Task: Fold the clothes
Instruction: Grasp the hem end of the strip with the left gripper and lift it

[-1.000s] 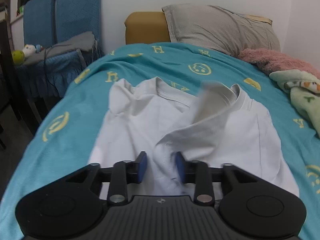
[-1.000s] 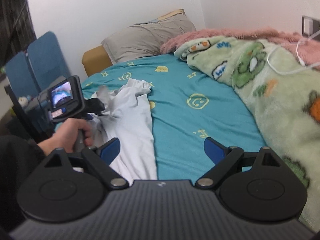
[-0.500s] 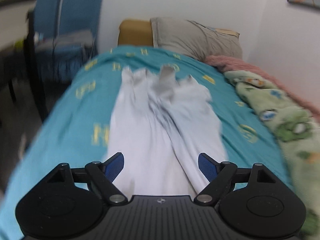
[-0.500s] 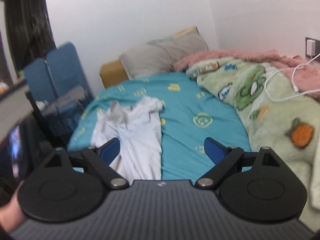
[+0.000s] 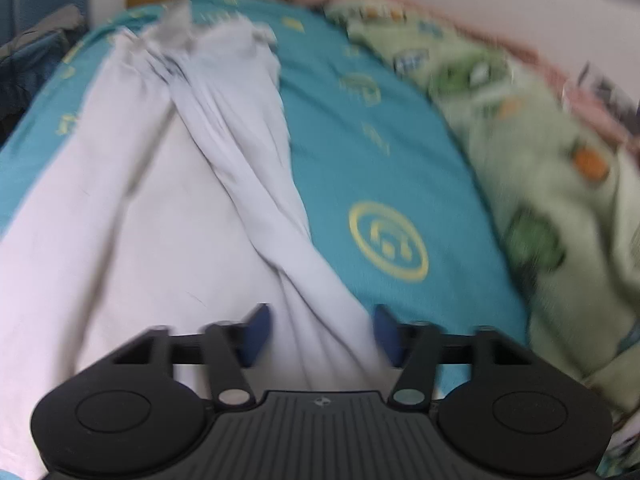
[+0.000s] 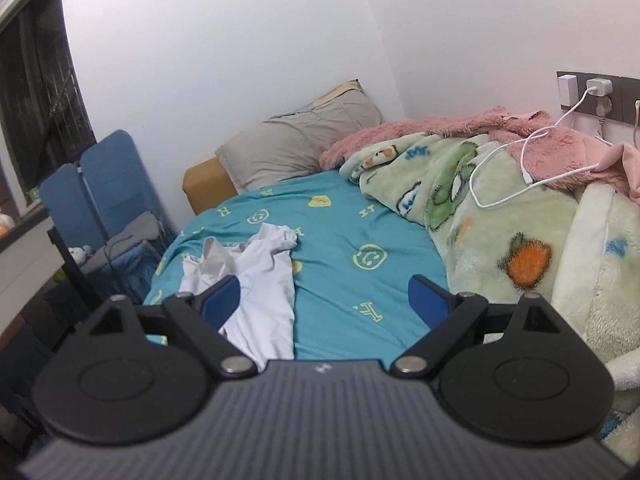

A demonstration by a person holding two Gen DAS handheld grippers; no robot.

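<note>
- We see the white shirt (image 5: 168,208) lying lengthwise on the teal bedsheet (image 5: 384,152), collar end toward the grey pillow (image 6: 296,148).
- Our left gripper (image 5: 320,330) is closing its jaws, a bunched ridge of the shirt between the blue pads (image 5: 256,332); the blur hides whether they press it yet.
- Our right gripper (image 6: 324,300) stands wide and holds nothing, above the sheet beside the green blanket (image 6: 500,216).
</note>
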